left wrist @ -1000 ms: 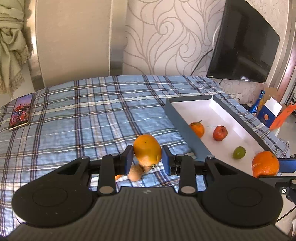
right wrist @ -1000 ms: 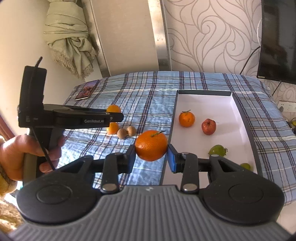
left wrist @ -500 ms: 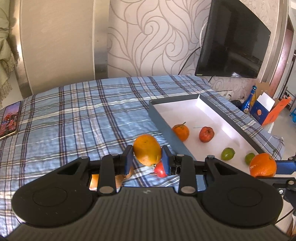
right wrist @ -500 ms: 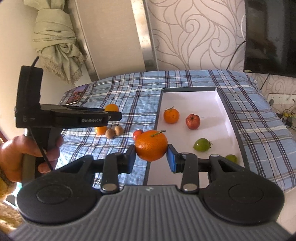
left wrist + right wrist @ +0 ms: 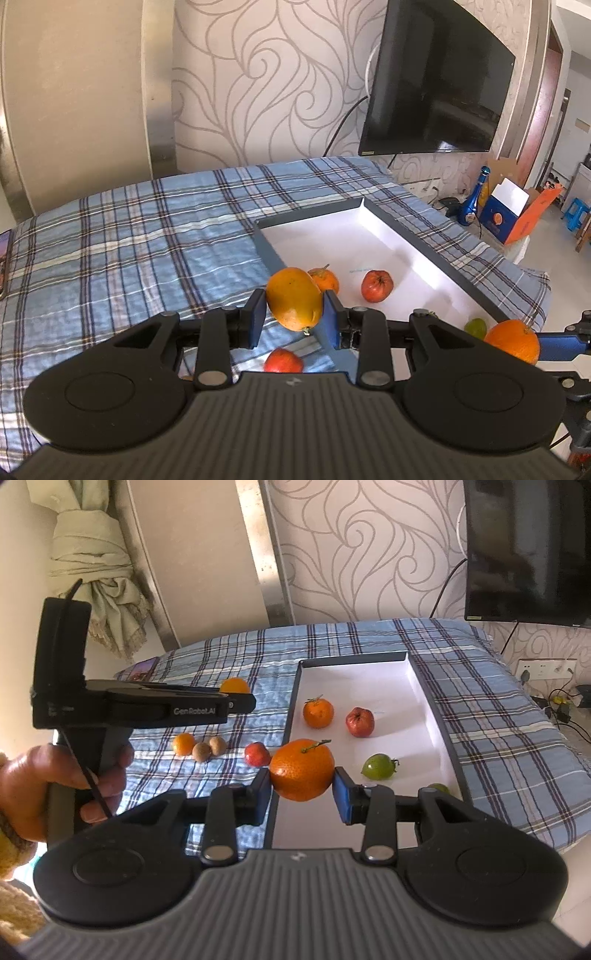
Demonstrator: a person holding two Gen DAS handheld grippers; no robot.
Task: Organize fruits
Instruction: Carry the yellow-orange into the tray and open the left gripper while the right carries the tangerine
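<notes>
Left gripper (image 5: 293,319): clamped on a mango (image 5: 294,303), yellow-orange and oval, held clear of the bed (image 5: 129,236) just short of the tray's near-left wall. Right gripper (image 5: 302,794): clamped on an orange (image 5: 301,770) with a short stem, held over the tray's near-left edge. Tray (image 5: 421,686): shallow, dark rim, white floor, lying on the plaid bedspread. Contents of tray: one small tangerine (image 5: 318,712), one red fruit (image 5: 359,722), one green fruit (image 5: 378,766), and a second green fruit (image 5: 439,788) partly hidden behind the right gripper's arm. Loose on the bed, left of the tray: one red fruit (image 5: 257,754) close to the tray wall, two brown fruits (image 5: 209,748) touching each other, one small orange fruit (image 5: 184,743) just beside them. Also on the bed, far left: a phone (image 5: 143,668). A hand (image 5: 40,786) grips the left tool's handle. Step in hand, by judgement: carrying both held fruits to the tray. Next move likely calls for bringing the mango over the tray wall, lowering each fruit to a bare patch of white floor away from the fruits already there, and then parting the jaws near the floor so that round fruit does not roll. The four loose fruits are left to collect.
</notes>
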